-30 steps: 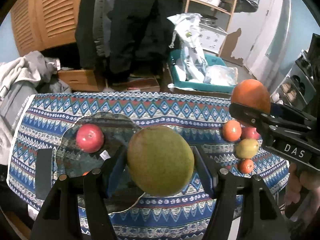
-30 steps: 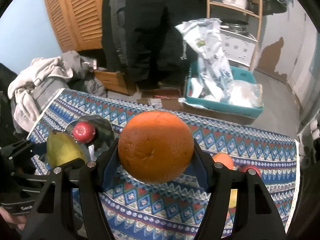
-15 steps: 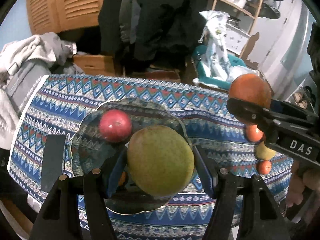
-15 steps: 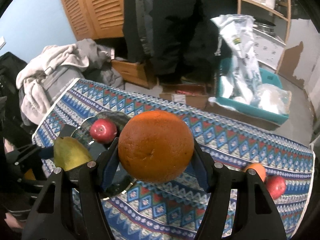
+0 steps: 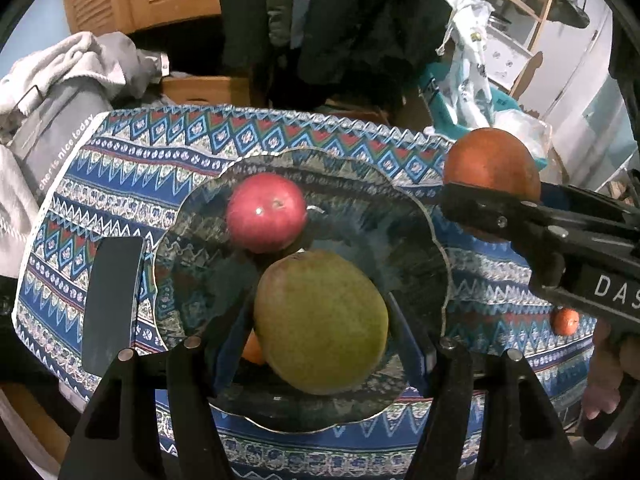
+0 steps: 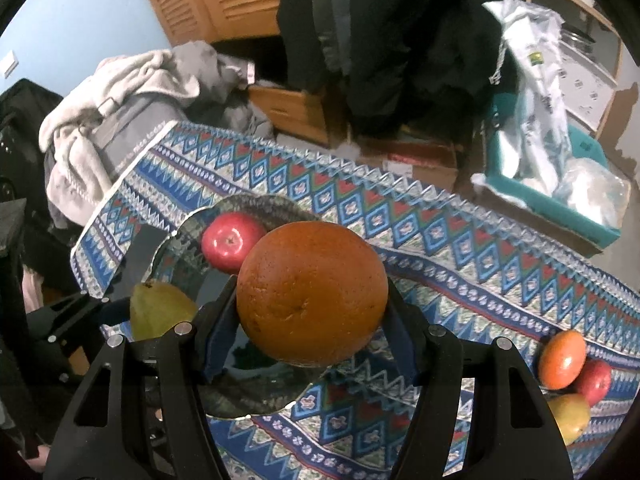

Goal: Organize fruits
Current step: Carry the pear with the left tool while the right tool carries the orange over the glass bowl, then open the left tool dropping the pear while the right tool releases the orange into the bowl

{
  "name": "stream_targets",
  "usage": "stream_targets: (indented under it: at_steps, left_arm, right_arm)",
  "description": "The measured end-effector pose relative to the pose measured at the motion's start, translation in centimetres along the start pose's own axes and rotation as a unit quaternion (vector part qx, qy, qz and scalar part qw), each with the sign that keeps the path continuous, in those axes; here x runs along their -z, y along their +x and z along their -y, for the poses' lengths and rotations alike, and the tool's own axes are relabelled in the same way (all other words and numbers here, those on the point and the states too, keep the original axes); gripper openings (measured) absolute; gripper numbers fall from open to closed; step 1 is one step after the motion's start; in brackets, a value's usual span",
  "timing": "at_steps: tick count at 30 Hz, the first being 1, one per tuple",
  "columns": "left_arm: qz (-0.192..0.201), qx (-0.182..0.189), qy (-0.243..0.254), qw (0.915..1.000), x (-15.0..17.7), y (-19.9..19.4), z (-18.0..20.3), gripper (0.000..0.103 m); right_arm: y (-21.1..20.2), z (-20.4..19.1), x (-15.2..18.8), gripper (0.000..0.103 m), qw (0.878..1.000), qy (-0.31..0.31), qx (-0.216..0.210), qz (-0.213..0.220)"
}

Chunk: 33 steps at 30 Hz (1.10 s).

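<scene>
One red apple [image 5: 266, 212] in glass plate [image 5: 424, 248] | left claw [image 5: 320, 332] grips mango [image 5: 322, 322] | right claw [image 6: 312, 320] grips orange [image 6: 312, 294]

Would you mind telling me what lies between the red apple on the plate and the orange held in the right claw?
Only bare plate surface; the left wrist view shows nothing between red apple and orange.

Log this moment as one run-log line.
left gripper: shut on green mango, over glass plate | right gripper: shut on orange | red apple: on plate
</scene>
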<state>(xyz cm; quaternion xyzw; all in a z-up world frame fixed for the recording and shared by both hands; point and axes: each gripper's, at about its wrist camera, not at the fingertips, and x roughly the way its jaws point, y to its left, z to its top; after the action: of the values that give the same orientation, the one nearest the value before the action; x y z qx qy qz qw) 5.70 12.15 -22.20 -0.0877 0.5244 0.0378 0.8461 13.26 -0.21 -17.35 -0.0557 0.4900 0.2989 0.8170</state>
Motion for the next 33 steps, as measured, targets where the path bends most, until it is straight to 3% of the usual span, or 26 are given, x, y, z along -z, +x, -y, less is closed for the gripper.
stream_targets:
  at_steps: [10,15,33]
  left_arm:
    - [-0.045,0.017,-0.013,0.9988,1.0,2.7,-0.2,0.068]
    - [-0.061,0.008,-0.015,0.998,1.6,3.8,-0.5,0.068]
    - [-0.06,0.01,-0.013,0.998,1.5,3.7,-0.2,0.067]
  right_arm:
    - [3.2,-0.3,1.2,0.066,0.999,0.002,-0.011,-0.043]
    - [4.5,-0.3,1.9,0.066,0.998,0.006,-0.015,-0.057]
    - [5.9,0.4,2.7,0.065,0.996,0.025,-0.022,-0.078]
